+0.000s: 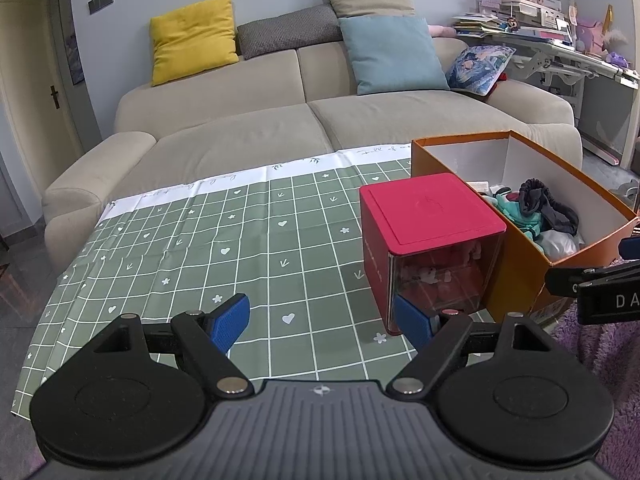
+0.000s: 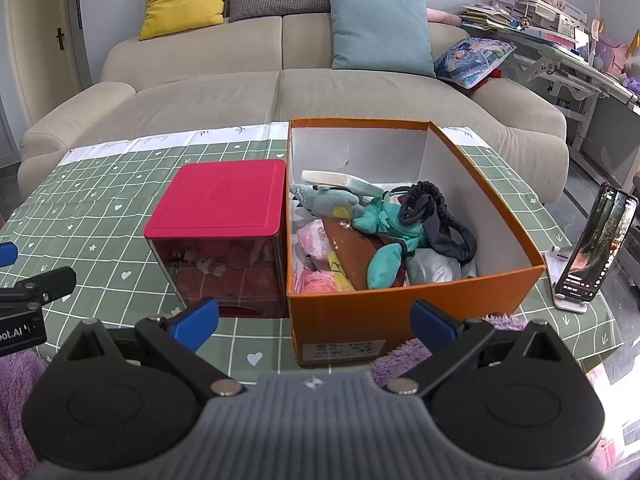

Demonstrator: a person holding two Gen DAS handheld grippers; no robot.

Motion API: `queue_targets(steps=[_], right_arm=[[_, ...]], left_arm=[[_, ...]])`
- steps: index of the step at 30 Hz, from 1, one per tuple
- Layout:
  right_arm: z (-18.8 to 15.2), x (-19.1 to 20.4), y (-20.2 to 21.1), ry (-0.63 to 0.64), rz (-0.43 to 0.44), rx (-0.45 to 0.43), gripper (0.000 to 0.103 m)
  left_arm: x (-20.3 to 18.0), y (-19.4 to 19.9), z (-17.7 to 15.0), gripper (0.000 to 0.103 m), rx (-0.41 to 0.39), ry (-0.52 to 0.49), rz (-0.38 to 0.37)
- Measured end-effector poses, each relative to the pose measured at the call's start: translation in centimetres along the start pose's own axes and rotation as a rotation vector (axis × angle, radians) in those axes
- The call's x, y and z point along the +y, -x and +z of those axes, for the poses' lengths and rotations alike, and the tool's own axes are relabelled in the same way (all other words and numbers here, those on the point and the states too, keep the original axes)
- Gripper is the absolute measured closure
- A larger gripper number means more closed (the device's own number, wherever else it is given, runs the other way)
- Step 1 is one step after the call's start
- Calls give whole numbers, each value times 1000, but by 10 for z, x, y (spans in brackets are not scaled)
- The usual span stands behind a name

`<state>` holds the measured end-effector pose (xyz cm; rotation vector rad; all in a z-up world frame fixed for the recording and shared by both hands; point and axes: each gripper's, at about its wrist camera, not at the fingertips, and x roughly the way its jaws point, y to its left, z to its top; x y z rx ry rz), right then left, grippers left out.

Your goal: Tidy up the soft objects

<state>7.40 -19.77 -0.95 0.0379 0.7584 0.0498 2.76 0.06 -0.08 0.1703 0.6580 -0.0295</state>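
My right tongs spread, empty, before orange box on table; left tongs spread too. Teal plush inside. Plan: descend straight, pinch plush body, avoid black headband.

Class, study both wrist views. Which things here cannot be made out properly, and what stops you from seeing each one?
- Bottom of the orange box, right wrist view: buried under the teal plush and black headband.
- Contents of the red-lidded box, both views: blurred by tinted, reflective walls.
- Label on the orange box, right wrist view: print too small.
- Phone screen, right wrist view: too small, steeply angled.
- Right hand-held gripper, left wrist view: cut off by the frame edge.
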Motion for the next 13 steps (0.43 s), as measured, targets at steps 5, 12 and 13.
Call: queue_targets(steps=[5,12,13], right_arm=[[0,0,0,1,0,1,3],[0,0,0,1,-1,1,3],[0,-1,0,1,-1,2,3]], left_arm=[[0,0,0,7,1,0,-1],[1,0,-1,7,0,6,-3],[1,0,-1,7,0,6,-3]])
